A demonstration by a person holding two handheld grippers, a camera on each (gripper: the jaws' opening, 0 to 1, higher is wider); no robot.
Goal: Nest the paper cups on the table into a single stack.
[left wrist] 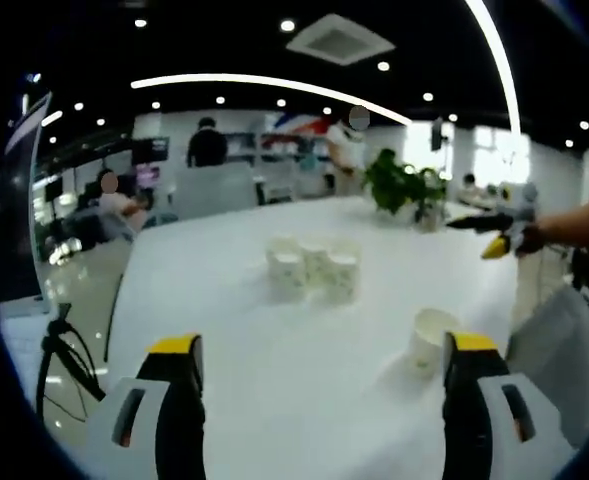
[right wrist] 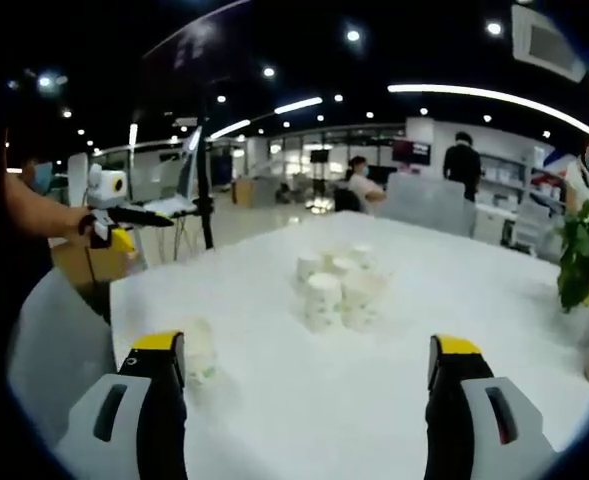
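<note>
Here the left gripper (left wrist: 319, 365) hangs above the white table (left wrist: 274, 400) with its yellow-tipped jaws spread wide and nothing between them. In the left gripper view a cluster of paper cups (left wrist: 314, 268) stands near the middle of the table, and a single paper cup (left wrist: 432, 340) stands apart, just beside the right jaw's tip. The right gripper (right wrist: 309, 365) is likewise spread apart and empty. In the right gripper view the cluster sits mid-table ahead of the jaws, and the single cup stands close to the left jaw. A potted plant (left wrist: 406, 188) stands at the table's far side. People stand and sit in the background.
</note>
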